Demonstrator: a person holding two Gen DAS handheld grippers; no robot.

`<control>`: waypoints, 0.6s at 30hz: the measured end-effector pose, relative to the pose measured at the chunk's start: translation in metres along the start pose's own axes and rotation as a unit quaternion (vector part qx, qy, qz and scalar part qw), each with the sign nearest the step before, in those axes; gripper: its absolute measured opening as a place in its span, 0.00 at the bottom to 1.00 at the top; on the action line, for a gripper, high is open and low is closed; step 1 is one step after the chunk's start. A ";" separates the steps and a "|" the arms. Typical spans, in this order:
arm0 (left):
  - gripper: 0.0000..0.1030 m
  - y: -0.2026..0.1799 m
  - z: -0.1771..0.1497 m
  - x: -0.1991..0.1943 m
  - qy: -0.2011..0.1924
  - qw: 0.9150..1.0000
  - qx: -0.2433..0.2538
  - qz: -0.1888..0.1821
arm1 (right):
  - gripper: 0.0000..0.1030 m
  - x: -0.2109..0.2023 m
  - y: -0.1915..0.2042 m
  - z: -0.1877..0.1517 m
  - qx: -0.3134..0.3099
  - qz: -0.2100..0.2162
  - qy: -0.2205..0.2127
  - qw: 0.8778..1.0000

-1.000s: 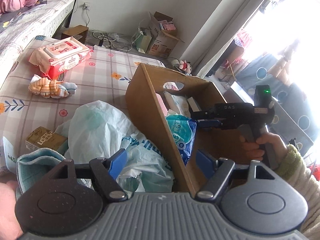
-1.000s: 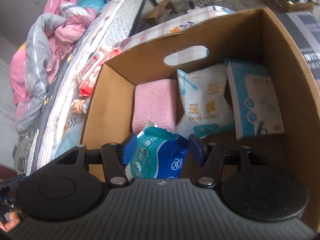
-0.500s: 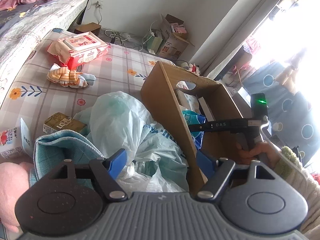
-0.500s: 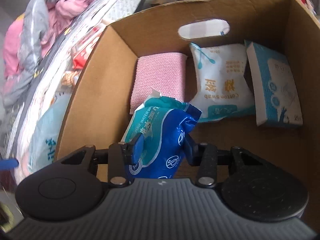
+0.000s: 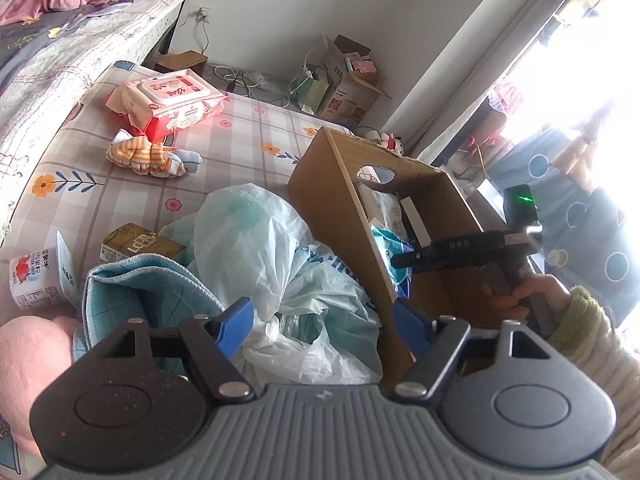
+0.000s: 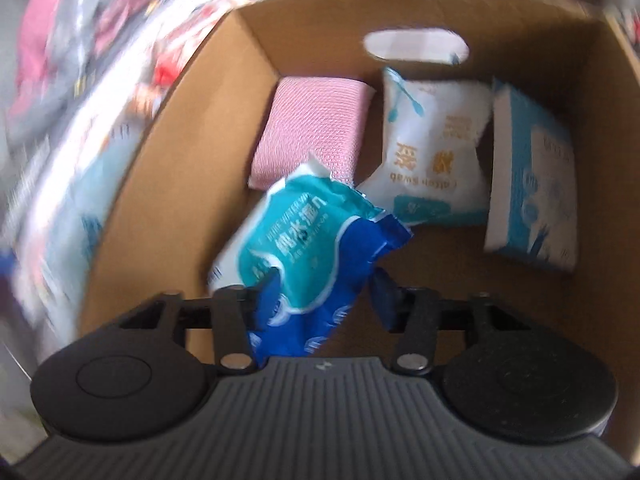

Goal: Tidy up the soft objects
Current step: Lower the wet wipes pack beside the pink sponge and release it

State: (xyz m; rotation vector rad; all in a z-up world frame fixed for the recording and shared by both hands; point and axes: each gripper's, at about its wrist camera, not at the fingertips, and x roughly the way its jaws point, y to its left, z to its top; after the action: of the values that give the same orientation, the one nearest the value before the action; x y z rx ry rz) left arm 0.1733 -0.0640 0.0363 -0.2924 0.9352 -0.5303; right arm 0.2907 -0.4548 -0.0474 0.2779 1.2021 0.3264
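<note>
A brown cardboard box (image 6: 192, 152) holds a pink cloth (image 6: 316, 128), a white cotton-swab bag (image 6: 432, 152) and a blue-and-white tissue pack (image 6: 532, 184). My right gripper (image 6: 324, 292) reaches down into it, and its jaws are opening around a blue and teal wipes pack (image 6: 312, 248). The left pad touches the pack; the right pad stands apart from it. From the left wrist view the box (image 5: 332, 208) stands on the bed with the right gripper (image 5: 398, 260) inside. My left gripper (image 5: 324, 328) hangs open above a knotted pale plastic bag (image 5: 256, 248), gripping nothing.
On the checked sheet (image 5: 248, 136) lie a red wipes pack (image 5: 172, 100), striped socks (image 5: 148, 156), a brown carton (image 5: 136, 242), a yogurt cup (image 5: 36, 280) and a teal towel (image 5: 140, 288). A second bed (image 5: 80, 48) runs along the left; floor clutter lies behind.
The right gripper squeezed the wipes pack, sank deeper into the box and has now spread its jaws. The left gripper drifted a little, staying open.
</note>
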 end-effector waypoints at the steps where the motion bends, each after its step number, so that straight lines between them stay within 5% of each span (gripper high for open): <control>1: 0.75 0.000 0.000 0.001 0.002 1.000 0.000 0.000 | 0.79 0.001 -0.008 -0.002 0.059 0.018 -0.005 0.998; 3: 0.75 -0.001 -0.001 0.001 0.004 1.000 0.001 -0.002 | 0.83 0.006 -0.016 -0.005 0.144 0.063 -0.003 0.988; 7: 0.75 -0.005 -0.002 -0.001 0.003 1.000 0.007 -0.006 | 0.88 0.019 -0.004 -0.009 0.190 0.023 -0.016 0.981; 12: 0.75 -0.003 -0.002 -0.004 0.002 1.000 0.006 -0.003 | 0.93 0.037 0.026 -0.011 0.155 -0.024 -0.036 0.987; 18: 0.75 0.005 -0.003 -0.007 0.001 1.000 -0.003 0.001 | 0.79 0.059 0.057 -0.023 0.032 -0.061 -0.017 0.997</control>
State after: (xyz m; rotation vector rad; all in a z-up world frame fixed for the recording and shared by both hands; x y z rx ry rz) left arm 0.1687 -0.0564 0.0367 -0.2960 0.9392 -0.5268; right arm 0.2829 -0.3789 -0.0844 0.2633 1.1910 0.1767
